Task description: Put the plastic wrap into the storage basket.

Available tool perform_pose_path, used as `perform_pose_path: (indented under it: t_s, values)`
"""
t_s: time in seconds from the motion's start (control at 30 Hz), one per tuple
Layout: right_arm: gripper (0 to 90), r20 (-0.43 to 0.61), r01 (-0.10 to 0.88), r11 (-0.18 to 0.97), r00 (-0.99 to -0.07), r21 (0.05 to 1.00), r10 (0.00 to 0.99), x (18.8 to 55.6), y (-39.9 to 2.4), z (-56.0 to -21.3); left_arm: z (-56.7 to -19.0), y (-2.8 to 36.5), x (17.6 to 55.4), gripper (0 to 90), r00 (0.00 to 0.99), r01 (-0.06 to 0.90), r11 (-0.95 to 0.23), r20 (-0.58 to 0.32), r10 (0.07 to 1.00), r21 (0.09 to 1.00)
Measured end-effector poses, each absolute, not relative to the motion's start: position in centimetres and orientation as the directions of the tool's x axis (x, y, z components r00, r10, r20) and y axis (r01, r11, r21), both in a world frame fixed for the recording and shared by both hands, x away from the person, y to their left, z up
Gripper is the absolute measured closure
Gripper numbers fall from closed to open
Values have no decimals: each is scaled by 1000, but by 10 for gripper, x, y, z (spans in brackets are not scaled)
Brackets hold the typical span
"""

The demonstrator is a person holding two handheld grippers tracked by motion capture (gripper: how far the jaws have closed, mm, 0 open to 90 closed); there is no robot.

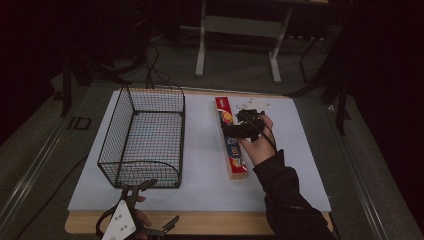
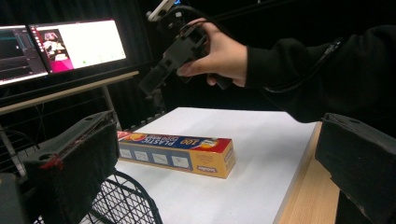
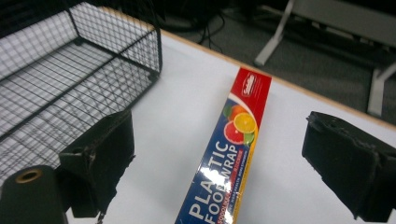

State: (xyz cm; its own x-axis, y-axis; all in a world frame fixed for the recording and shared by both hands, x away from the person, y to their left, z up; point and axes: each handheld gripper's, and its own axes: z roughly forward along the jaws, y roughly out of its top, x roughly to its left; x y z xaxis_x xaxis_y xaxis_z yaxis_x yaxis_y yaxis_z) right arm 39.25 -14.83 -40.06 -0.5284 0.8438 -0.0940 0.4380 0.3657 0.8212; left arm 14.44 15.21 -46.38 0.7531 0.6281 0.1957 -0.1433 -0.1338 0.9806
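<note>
A long box of plastic food wrap (image 1: pixel 231 140) lies flat on the white sheet, right of the wire basket (image 1: pixel 145 137). My right gripper (image 1: pixel 235 130) hovers above the middle of the box, jaws wide open and astride it, not touching. The right gripper view looks down on the box (image 3: pixel 227 154) running between the two open jaws. My left gripper (image 1: pixel 155 205) rests at the table's front edge, just in front of the basket, open and empty. From the left gripper view the box (image 2: pixel 180 151) lies ahead, with the right gripper (image 2: pixel 161 70) held above it.
The black wire basket (image 3: pixel 70 79) stands empty on the left half of the white sheet (image 1: pixel 295 165). Some small white scraps (image 1: pixel 252 104) lie near the far edge. Monitors (image 2: pixel 60 46) glow beyond the table. A desk frame (image 1: pixel 240 35) stands behind.
</note>
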Motion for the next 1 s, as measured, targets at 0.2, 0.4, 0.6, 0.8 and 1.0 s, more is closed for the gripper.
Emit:
perform_pose_path:
  t_s: [0.2, 0.4, 0.6, 0.8, 1.0]
  values:
    - [96, -76, 512, 355, -487, 783, 870, 412, -139, -417, -464, 152, 144, 1, 754, -142, -134, 195, 627, 981]
    - [100, -56, 588, 344, -452, 732, 890, 430, -133, -438, -464, 152, 144, 1, 754, -143, -137, 198, 626, 980]
    - [128, -30, 660, 318, -408, 681, 912, 446, -134, -456, -464, 153, 144, 1, 754, -142, -139, 199, 626, 980]
    - [131, -11, 733, 304, -375, 608, 927, 457, -132, -474, -465, 153, 143, 1, 753, -140, -148, 202, 626, 979]
    - [153, -1, 796, 295, -347, 528, 938, 466, -128, -485, -465, 153, 143, 2, 750, -139, -150, 203, 629, 979]
